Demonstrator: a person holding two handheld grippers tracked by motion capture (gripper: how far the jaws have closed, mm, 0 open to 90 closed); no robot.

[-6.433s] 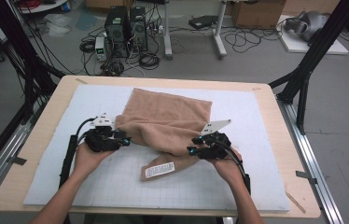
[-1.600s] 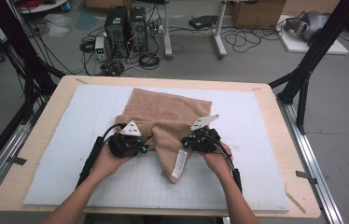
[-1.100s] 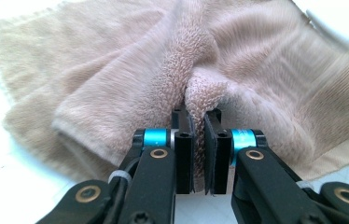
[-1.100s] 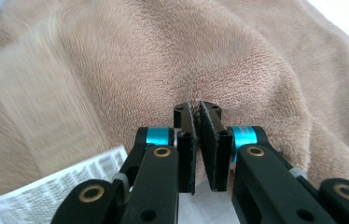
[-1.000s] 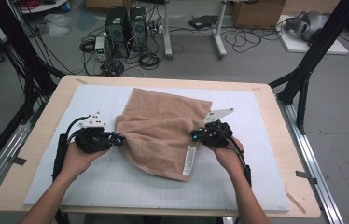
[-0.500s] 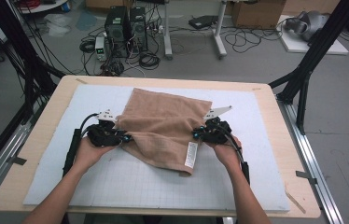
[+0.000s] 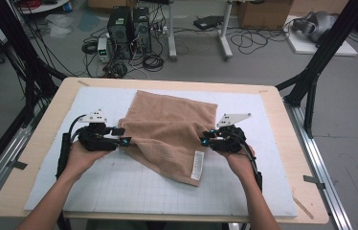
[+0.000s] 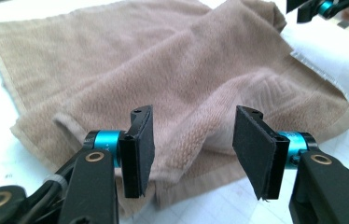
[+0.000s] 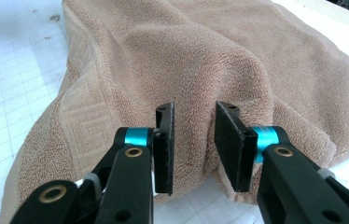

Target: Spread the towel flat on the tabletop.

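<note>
- The right gripper (image 9: 192, 140) rises from the bottom of the right gripper view, its two black jaws standing a little apart with a narrow gap between them.
- Each jaw sits on a black arm with a turquoise collar and brass-coloured rivets.
- A tan towel (image 9: 238, 56) lies rumpled just ahead of the jaws, and a raised fold of it bulges towards the gap; whether the pads touch the cloth cannot be told.
- A woven key-pattern band (image 9: 85, 114) runs along the towel's left side.
- The towel rests on a white gridded mat (image 9: 9, 79), bare at the left.
</note>
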